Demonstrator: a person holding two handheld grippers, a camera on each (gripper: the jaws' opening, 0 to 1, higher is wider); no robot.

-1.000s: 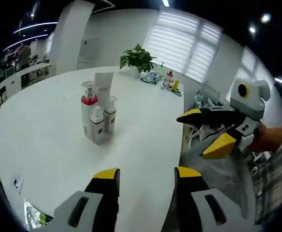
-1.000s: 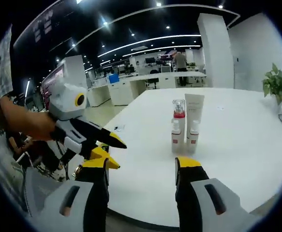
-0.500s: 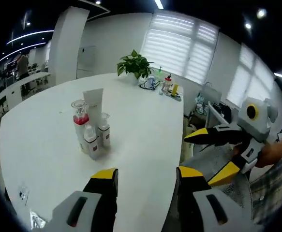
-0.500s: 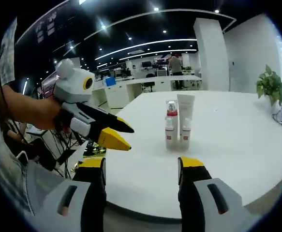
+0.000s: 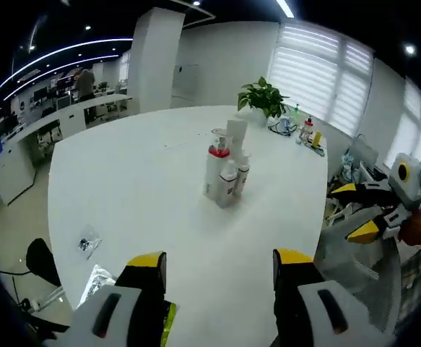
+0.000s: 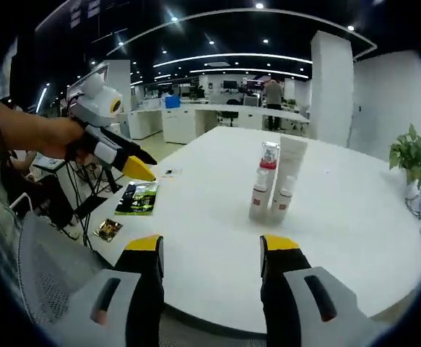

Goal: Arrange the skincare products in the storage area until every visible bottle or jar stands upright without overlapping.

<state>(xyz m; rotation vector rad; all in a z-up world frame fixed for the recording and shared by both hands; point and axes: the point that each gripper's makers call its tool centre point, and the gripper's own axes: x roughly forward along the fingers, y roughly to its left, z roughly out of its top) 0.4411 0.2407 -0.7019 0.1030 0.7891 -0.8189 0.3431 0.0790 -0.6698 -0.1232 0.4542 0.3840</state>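
Several skincare products stand upright in a tight cluster (image 5: 225, 170) mid-table: a pump bottle with a red collar (image 5: 214, 163), a white tube (image 5: 237, 134) behind it and two small white bottles (image 5: 229, 185) in front. In the right gripper view the same cluster (image 6: 274, 186) stands beyond my jaws. My left gripper (image 5: 219, 259) is open, empty and well short of the bottles; it also hangs at the left of the table (image 6: 144, 165). My right gripper (image 6: 211, 243) is open and empty too, and it hovers off the table's right edge (image 5: 347, 211).
The white table (image 5: 138, 181) is large and oval. A green packet (image 6: 138, 199) and a small wrapper (image 6: 109, 230) lie near its edge. A potted plant (image 5: 264, 97) and small items (image 5: 307, 134) sit at the far end. A mesh chair (image 6: 44, 275) stands below.
Both cameras have drawn back from the table, so the cluster looks smaller and farther. The left gripper has swung away to the left. The bottles have not moved.
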